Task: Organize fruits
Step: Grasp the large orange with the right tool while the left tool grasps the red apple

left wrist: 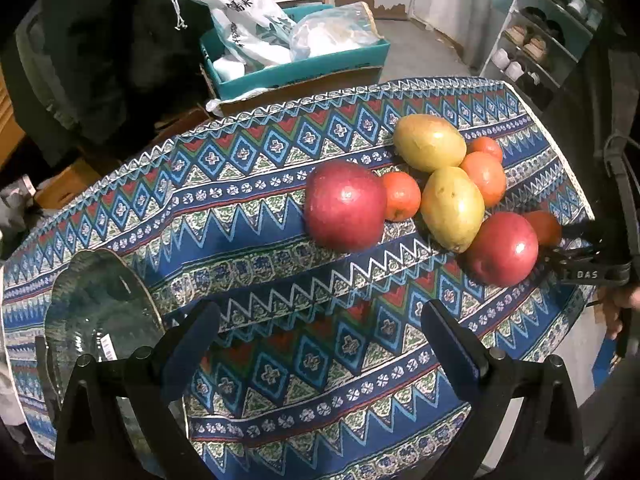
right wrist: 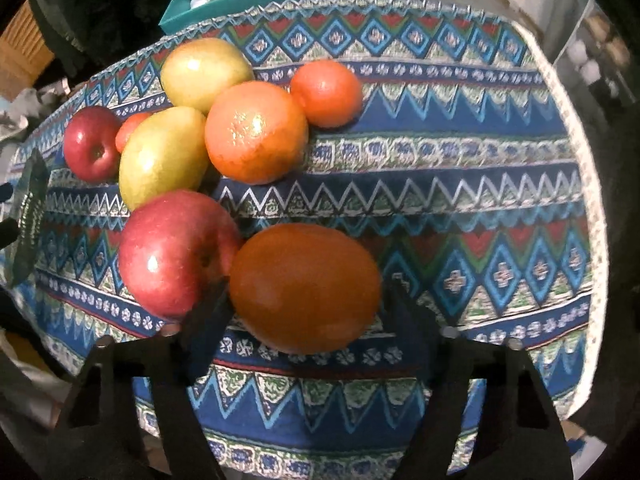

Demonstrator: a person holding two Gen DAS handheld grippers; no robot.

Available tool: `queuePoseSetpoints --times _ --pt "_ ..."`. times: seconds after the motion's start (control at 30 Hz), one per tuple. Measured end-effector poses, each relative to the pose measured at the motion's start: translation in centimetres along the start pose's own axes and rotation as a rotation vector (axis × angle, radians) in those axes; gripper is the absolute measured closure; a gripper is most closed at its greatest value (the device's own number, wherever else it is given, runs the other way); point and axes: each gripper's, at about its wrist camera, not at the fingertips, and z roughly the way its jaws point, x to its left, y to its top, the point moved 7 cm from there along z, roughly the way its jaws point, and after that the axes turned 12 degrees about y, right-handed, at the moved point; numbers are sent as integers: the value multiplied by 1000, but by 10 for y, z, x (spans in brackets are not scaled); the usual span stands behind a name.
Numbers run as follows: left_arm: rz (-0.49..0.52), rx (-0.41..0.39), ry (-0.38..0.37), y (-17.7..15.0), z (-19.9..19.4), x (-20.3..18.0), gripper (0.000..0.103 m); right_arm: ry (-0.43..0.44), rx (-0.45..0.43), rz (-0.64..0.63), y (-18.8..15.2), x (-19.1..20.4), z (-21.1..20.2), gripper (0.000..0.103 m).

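1. The orange (right wrist: 304, 288) lies on the counter (right wrist: 460, 200) between the two fingers of the right tool (right wrist: 306, 304), filling most of the gap.
2. A red apple (right wrist: 176, 254) sits just left of that tool, touching the orange and crowding the left finger (right wrist: 208, 320). Ahead and to the left lie two yellow-green mangoes (right wrist: 164, 156), a second orange (right wrist: 256, 132), a smaller orange (right wrist: 326, 94) and another red apple (right wrist: 92, 144), all bunched together.
3. The right tool is partly closed around the orange; whether the pads press on it I cannot tell.
4. The left tool (left wrist: 320, 344) is released, wide open over bare patterned cloth, holding nothing. A glass bowl (left wrist: 100, 304) stands just to its left, at the counter's edge.
5. Right of the right tool the cloth is open up to the counter's edge. Beyond the far edge stands a teal box (left wrist: 304, 68).
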Motion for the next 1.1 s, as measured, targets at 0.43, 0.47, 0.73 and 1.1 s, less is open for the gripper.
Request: queuePoseSetpoints --times 0.43,0.47,0.73,1.1 --pt "-15 -9 22 40 23 -3 1 -73 -189 8 34 -13 -48 33" --pt "-14 -8 25 44 26 -4 1 -72 -209 6 37 -14 -51 33" --pt "27 24 34 56 58 -21 1 -57 -253 -19 69 -1 -49 33" --pt "23 47 11 56 86 -30 6 -18 -252 -34 83 21 -39 33"
